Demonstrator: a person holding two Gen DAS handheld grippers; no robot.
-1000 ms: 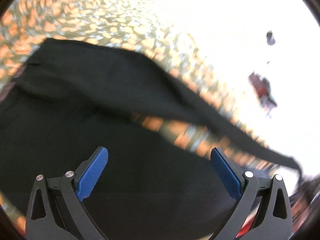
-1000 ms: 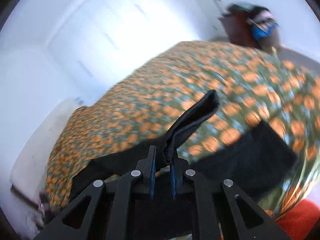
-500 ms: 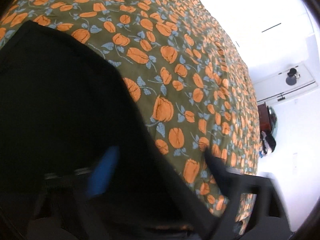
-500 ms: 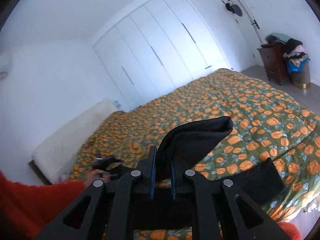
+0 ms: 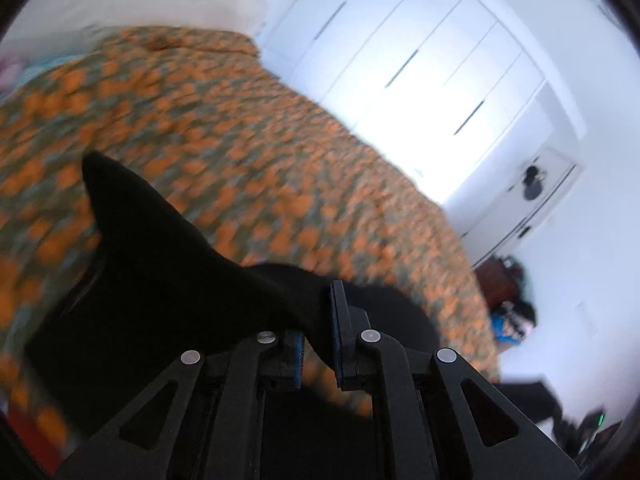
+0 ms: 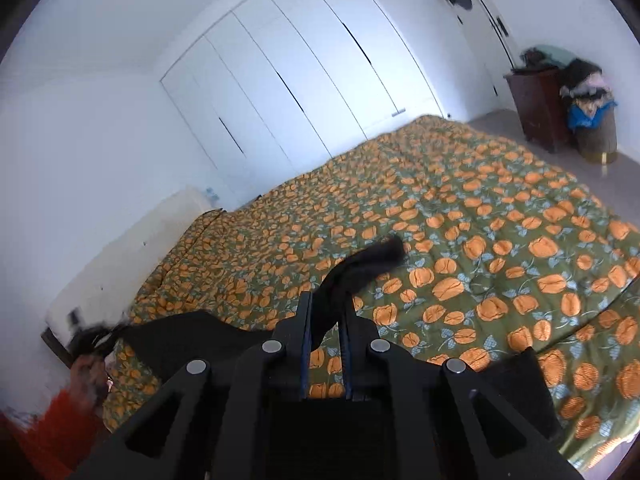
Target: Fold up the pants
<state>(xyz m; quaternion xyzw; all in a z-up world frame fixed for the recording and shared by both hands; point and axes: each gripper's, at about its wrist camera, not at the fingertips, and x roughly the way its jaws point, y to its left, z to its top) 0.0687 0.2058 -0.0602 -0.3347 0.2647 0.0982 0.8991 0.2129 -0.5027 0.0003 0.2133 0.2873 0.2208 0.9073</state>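
Both your grippers are clamped on the black fabric pants (image 6: 352, 276), which hang between them above the orange-flowered green bedspread (image 6: 500, 240). The left gripper (image 5: 318, 340) has just closed on a corner running off to ten o'clock; the right gripper (image 6: 326, 340) pinches an end pointing to one o'clock. The garment's length spans hand to hand, neither nearer.

Bright daylight, left view blurred, fisheye edges

Open bedspread (image 6: 500, 216) beyond pants (image 6: 360, 268)
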